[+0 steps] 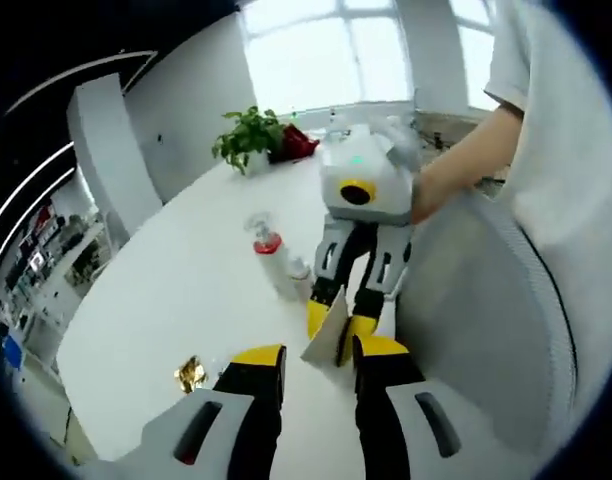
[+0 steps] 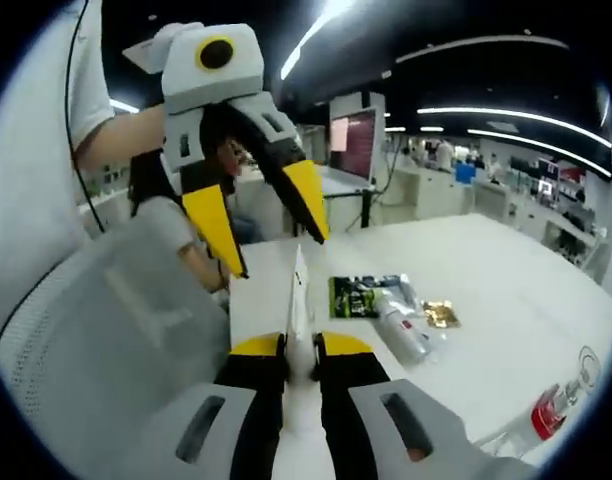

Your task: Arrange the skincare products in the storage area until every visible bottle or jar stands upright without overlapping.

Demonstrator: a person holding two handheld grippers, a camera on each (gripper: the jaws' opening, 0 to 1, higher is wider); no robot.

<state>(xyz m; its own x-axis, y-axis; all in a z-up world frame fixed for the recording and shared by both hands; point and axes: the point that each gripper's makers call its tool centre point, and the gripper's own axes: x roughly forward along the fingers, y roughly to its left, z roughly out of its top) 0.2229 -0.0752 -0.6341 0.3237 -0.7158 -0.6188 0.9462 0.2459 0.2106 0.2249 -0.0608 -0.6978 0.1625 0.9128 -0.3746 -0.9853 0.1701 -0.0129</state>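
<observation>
Bottle [image 1: 269,252] stands beyond spread left tool [image 1: 319,360]; right tool [image 2: 302,346] pinches white sheet [image 2: 299,300].

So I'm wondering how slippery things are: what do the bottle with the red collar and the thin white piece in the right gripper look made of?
The bottle looks like clear glossy plastic, perhaps glass: light passes through its cap. The thin white piece, pinched edge-on by the right gripper, looks like matte card or stiff plastic sheet.
</observation>
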